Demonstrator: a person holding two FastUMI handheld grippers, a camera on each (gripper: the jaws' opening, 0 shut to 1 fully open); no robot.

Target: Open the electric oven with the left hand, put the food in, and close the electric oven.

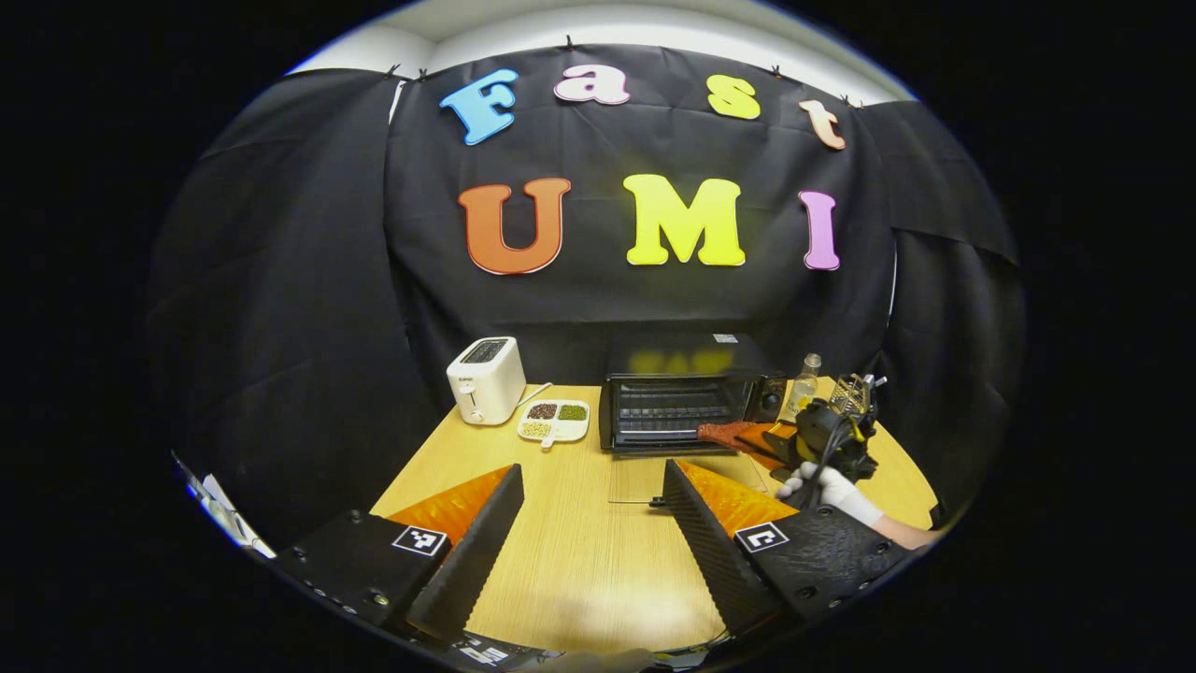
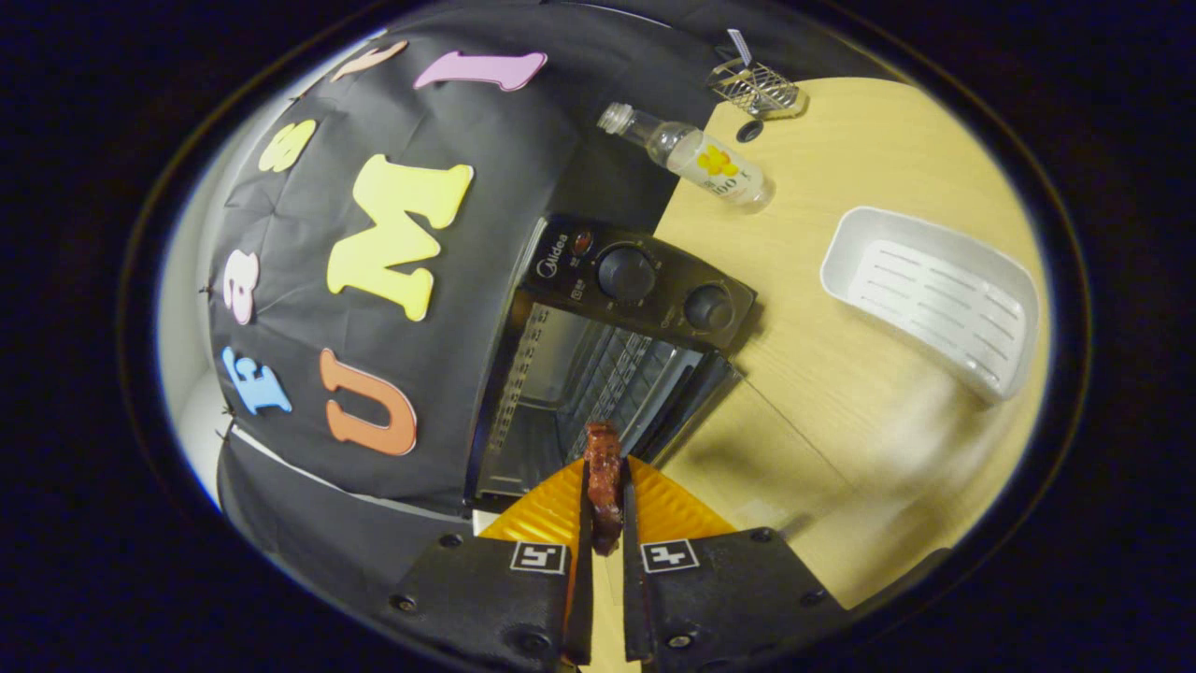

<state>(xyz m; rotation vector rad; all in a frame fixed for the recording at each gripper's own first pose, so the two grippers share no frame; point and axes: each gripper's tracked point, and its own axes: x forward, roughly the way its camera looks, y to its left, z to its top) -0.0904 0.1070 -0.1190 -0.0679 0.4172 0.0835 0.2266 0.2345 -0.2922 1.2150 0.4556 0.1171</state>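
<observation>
In the left gripper view, the glass door (image 1: 687,479) of the oven (image 1: 687,397) lies so see-through on the tabletop (image 1: 579,551) that its edges are hard to make out. The right gripper (image 1: 761,439) hides part of the food (image 1: 724,433) there. The small dish (image 1: 554,420) holds bits too tiny to tell. In the right gripper view, the wire rack (image 2: 755,86) at the top is small and blurry.

table (image 1: 579,551) matt wood grain | oven (image 2: 645,280) glossy black | bottle (image 2: 696,159) clear glass

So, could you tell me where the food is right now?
The food is pinched in the right gripper, held just in front of the open electric oven.
</observation>
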